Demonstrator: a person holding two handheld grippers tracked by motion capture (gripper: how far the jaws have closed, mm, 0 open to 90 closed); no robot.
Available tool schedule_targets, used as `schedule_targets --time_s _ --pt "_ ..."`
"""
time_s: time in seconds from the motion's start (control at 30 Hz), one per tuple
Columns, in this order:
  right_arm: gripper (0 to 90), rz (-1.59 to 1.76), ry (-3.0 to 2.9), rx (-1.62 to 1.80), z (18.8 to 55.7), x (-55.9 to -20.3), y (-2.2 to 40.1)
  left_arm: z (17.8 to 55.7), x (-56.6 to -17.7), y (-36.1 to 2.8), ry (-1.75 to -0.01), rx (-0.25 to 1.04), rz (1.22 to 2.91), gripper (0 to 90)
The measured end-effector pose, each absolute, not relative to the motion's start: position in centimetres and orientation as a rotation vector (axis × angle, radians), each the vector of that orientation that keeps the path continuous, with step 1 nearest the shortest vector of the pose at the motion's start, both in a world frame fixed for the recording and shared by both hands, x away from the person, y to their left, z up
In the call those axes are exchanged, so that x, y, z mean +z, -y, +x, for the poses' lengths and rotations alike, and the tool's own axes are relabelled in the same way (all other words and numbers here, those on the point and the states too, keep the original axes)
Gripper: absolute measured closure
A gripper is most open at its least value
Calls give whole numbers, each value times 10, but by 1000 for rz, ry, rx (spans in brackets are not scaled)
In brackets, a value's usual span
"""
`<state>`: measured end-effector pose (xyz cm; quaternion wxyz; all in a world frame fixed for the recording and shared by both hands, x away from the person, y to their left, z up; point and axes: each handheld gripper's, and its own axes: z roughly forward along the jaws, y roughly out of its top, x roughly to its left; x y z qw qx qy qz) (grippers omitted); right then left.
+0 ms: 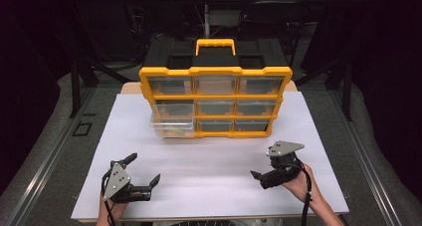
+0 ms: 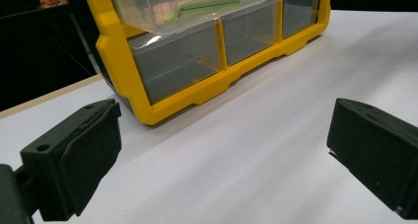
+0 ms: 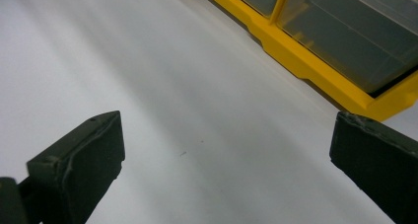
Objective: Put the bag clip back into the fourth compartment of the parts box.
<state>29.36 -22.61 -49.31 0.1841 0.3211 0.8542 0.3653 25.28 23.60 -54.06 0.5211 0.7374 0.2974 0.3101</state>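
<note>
Nearest the table's front edge: left gripper (image 1: 145,170) at lower left of high view, held in a hand (image 1: 112,209), grey plate on top, jaws spread wide w/ nothing between, resting low over the white board (image 1: 209,161). Same in left gripper view: two black jaws far apart at bottom corners, bare white surface between.

Opposite, at lower right: right gripper (image 1: 260,172), gripped by the other hand (image 1: 297,185), cable trailing back along the wrist, grey three-cornered plate up top. Jaws likewise released & empty; in right gripper view, wide gap w/ plain white board under it and a yellow frame edge at upper right.

Between grippers & cabinet: open stretch of white board, both grippers well apart from each other and from the cabinet.

Farther back, centre of board: yellow organiser cabinet (image 1: 215,89), upright, black top w/ yellow carry handle (image 1: 215,46), three rows × three clear drawers. Bottom-left drawer (image 1: 172,125) pulled out toward the person, sticking past the frame; rest flush. Inside that open drawer: pale green item (image 2: 204,6), lying flat, long & thin; exact kind hard to tell. Seen from left gripper view, open drawer overhangs the bottom of the frame, up & left of centre.

Beyond the cabinet: dark frame legs, cables, carpeted floor, mostly in shadow.
</note>
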Motion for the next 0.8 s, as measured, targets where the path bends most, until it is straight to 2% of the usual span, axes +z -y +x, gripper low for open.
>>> schedule_targets --time_s 0.8 --pt "0 900 -2224 1124 257 -522 247 254 -540 -235 -704 733 1771 4"
